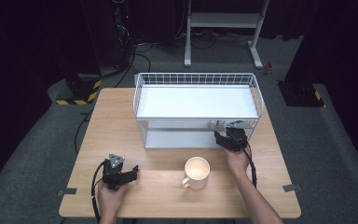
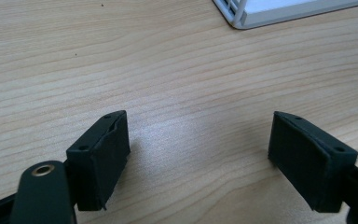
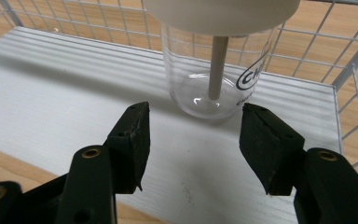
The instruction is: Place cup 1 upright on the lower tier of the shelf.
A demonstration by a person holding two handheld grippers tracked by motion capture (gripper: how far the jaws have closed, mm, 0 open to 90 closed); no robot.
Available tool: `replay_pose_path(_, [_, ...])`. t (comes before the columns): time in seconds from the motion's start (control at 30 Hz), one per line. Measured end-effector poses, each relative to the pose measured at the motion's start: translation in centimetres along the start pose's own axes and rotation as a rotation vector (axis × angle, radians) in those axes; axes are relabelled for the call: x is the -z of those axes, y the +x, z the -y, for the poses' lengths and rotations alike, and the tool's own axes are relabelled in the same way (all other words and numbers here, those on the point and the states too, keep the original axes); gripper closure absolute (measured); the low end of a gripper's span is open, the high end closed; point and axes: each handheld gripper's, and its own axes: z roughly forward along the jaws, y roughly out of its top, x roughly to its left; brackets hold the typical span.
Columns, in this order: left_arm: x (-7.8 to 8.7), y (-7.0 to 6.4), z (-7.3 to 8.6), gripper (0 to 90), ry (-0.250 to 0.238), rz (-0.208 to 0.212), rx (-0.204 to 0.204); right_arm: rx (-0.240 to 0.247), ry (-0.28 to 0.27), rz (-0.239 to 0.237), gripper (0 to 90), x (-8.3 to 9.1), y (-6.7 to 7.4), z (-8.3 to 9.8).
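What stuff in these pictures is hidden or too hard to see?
- Glass jar: in the right claw view the top edge cuts off its lid, and the black print on its side runs out of sight round the curve.
- In the high view the wire rack's upper shelf hides most of that jar.
- Mug: in the high view glare washes out its inside, so any contents stay unknown.
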Motion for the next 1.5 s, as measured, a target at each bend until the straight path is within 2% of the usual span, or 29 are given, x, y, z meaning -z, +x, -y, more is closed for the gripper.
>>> replay_pose_path(0.07, [0.0,0.0,0.0,20.6,0.000,0.000,0.000,-0.009,-0.002,-0.004,42.7,0.2,0.0,0.0])
replay_pose_path(0.27, [0.0,0.0,0.0,20.6,0.001,0.001,-0.003,0.003,0.003,0.010,41.2,0.5,0.1,-0.1])
replay_pose_path(0.3, [0.0,0.0,0.0,20.6,-0.001,0.000,-0.003,-0.008,0.008,0.002,40.7,0.8,0.1,0.0])
replay_pose_path(0.43, [0.0,0.0,0.0,20.6,-0.001,0.000,-0.002,0.002,-0.005,0.002,40.6,1.0,-0.1,0.2])
replay_pose_path(0.83, [0.0,0.0,0.0,20.6,-0.001,0.000,-0.002,-0.011,-0.027,-0.023,38.7,2.5,-1.0,0.9])
replay_pose_path(1.27, [0.0,0.0,0.0,20.7,-0.001,-0.001,-0.002,0.002,-0.060,-0.041,37.9,4.1,-1.1,1.0])
replay_pose_path(1.4, [0.0,0.0,0.0,20.7,-0.001,-0.001,-0.002,-0.018,-0.077,-0.055,37.8,4.7,-1.3,1.2])
replay_pose_path(1.5, [0.0,0.0,0.0,20.7,-0.001,-0.001,-0.002,-0.015,-0.082,-0.056,37.7,5.0,-1.5,1.4])
